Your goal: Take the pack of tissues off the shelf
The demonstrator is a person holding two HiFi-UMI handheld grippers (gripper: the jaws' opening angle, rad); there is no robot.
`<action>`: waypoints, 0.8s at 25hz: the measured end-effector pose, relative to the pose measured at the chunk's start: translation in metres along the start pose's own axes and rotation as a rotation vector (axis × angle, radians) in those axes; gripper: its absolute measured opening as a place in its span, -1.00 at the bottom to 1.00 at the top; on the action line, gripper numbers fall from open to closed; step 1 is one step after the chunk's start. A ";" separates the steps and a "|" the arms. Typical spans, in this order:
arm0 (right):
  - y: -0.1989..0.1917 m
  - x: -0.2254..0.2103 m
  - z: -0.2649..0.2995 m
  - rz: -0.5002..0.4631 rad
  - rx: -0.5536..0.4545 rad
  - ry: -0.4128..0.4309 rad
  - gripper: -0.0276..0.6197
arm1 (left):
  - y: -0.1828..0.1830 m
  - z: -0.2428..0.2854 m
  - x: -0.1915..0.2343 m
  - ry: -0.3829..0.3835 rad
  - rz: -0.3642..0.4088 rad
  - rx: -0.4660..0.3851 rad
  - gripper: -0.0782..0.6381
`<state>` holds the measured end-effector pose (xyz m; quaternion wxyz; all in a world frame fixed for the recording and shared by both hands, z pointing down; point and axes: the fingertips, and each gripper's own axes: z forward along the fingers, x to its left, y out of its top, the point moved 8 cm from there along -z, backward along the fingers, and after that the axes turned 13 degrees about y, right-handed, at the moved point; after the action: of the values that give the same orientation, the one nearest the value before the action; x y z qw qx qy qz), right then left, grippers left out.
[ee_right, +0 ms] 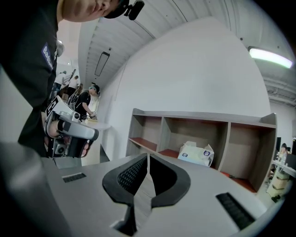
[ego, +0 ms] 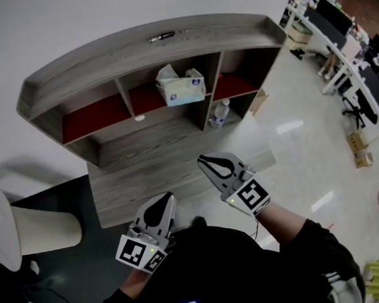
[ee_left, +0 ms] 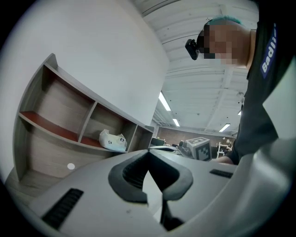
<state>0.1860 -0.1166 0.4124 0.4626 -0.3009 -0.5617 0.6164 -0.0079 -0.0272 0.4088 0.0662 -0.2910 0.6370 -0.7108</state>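
Right gripper [ego: 204,158] and left gripper [ego: 169,197] clenched empty, we face the reach: open onto the white pack of tissues [ego: 180,87] in the grey wooden shelf [ego: 102,53].

Pen [ego: 161,36]: dark, lying flat, up top.
Bottle [ego: 220,112]: clear, upright, white cap.
Desk [ego: 152,177]: grey wood grain.
Boxes [ego: 359,149]: cardboard, floor, far right.

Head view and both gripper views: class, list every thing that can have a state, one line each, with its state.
pack of tissues, in the middle compartment of the shelf, tissue poking out, untouched
left claw, shut, empty
right claw, shut, empty
bottle, upright
pen, lying flat on the shelf top
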 end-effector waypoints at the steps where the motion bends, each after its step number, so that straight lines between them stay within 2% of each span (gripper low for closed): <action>1: -0.001 -0.003 0.000 -0.002 0.001 -0.001 -0.82 | 0.000 0.001 0.000 0.002 0.003 0.000 -0.79; 14: 0.016 -0.006 0.043 -0.070 0.065 -0.042 -0.80 | 0.022 0.002 0.044 -0.040 -0.001 -0.001 -0.79; 20: 0.026 -0.010 0.064 -0.122 0.113 -0.071 -0.60 | 0.035 -0.005 0.068 -0.045 -0.010 -0.015 -0.79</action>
<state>0.1264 -0.1505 0.3980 0.4954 -0.2174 -0.5594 0.6280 -0.0761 -0.0604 0.3979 0.0748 -0.3108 0.6391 -0.6995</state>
